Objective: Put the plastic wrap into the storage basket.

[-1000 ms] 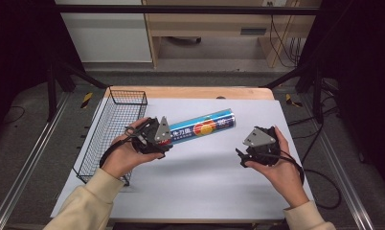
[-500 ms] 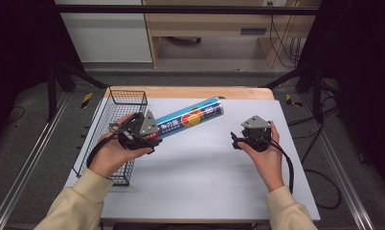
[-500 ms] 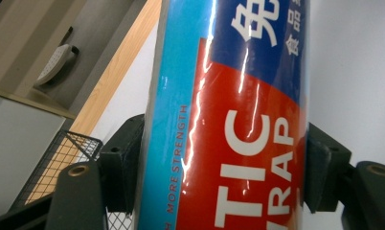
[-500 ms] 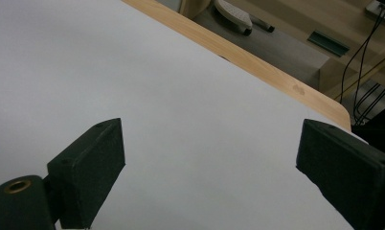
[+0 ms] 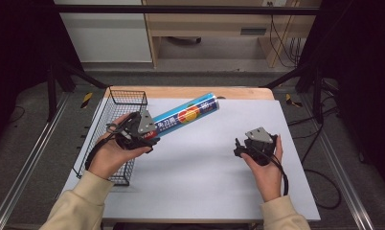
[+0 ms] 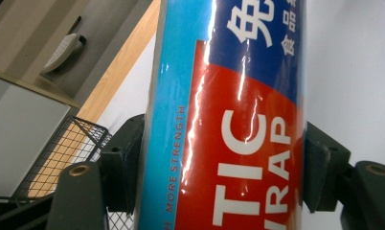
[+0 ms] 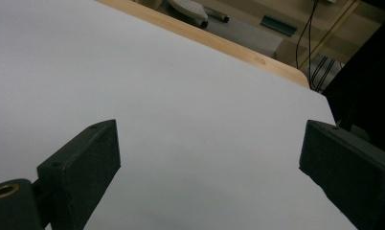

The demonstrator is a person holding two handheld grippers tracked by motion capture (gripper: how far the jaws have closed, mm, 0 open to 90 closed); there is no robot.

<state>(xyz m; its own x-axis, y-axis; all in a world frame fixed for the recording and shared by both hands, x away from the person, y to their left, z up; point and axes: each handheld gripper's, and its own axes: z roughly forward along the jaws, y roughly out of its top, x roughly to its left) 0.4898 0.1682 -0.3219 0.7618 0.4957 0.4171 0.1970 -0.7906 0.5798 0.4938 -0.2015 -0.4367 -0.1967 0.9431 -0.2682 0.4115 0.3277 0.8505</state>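
At left of the frame, your left gripper [image 5: 141, 132] pinches the wrap box [image 5: 186, 115] beside the basket [image 5: 115, 103].
You grip it near its lower end, so the long free end angles up toward frame centre; I judge a firm, steady squeeze and a slow swing will stop it pivoting between the jaws. At right, your right gripper [image 5: 253, 143] hangs spread and empty over the bare table [image 5: 200, 172]; keep it clear.
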